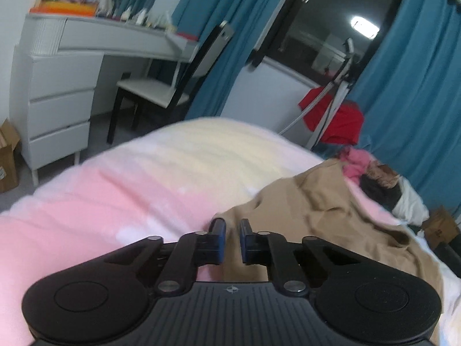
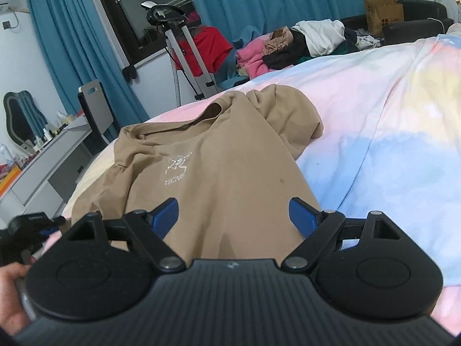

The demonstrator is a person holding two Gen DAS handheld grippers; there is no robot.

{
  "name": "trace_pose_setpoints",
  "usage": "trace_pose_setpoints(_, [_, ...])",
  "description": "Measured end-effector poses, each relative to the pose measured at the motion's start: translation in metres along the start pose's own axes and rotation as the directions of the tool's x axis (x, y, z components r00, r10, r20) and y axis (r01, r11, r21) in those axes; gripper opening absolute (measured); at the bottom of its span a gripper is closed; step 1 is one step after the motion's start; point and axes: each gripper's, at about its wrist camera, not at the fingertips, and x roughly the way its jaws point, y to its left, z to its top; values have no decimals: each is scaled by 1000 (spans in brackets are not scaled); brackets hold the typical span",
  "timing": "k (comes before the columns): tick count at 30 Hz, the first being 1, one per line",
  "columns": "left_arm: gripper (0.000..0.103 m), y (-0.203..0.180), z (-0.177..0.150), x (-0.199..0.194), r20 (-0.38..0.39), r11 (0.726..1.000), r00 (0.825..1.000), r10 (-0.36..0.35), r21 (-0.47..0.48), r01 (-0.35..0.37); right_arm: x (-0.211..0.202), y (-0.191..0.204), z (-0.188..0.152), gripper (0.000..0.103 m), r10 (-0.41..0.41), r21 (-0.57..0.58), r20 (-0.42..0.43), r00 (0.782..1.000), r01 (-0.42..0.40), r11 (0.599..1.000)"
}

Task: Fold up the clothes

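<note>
A tan T-shirt (image 2: 219, 155) with a white chest logo lies spread on the pastel bedspread (image 2: 374, 121), collar away from me. My right gripper (image 2: 234, 216) is open wide, low over the shirt's near part, nothing between its blue pads. In the left wrist view the same tan shirt (image 1: 317, 201) lies rumpled to the right. My left gripper (image 1: 232, 239) sits at the shirt's left edge with a narrow gap between its jaws; tan cloth shows in that gap, and I cannot tell whether it is pinched. The left gripper also shows at the right wrist view's left edge (image 2: 34, 225).
A heap of mixed clothes (image 2: 288, 46) lies at the far side of the bed. A garment steamer stand with a red garment (image 2: 201, 46) stands by blue curtains. A white desk (image 1: 72, 66) and a chair (image 1: 161, 86) stand left of the bed.
</note>
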Motion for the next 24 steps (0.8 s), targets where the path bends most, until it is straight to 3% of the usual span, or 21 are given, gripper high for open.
trace_pose_setpoints(6, [0,-2,10,-8,44,999,998,-39,-14,40,-6,4,-4,85,3,-12,-9,1000,-4,1000])
trace_pose_setpoints(10, [0,-4,33,-8,63,998,998,-26,54,23,-9,6,-6,85,-14,-34,1,1000,14,999])
trace_pose_setpoints(13, [2,10,45,-9,27,999,999,-46,-26,47,-8,5,-6,85,-27,-34,1,1000,27,999])
trace_pose_setpoints(16, [15,30,42,-6,-40,989,997,-62,-134,57,-6,5,-6,85,-22,-24,-6,1000,22,999])
trace_pose_setpoints(19, [48,44,35,1,-89,979,994,-66,-199,48,-5,6,-5,85,-14,-21,-13,1000,14,1000])
trace_pose_setpoints(24, [51,44,27,18,-127,983,987,-99,-167,77,-4,5,-6,85,-3,-9,-29,1000,3,1000])
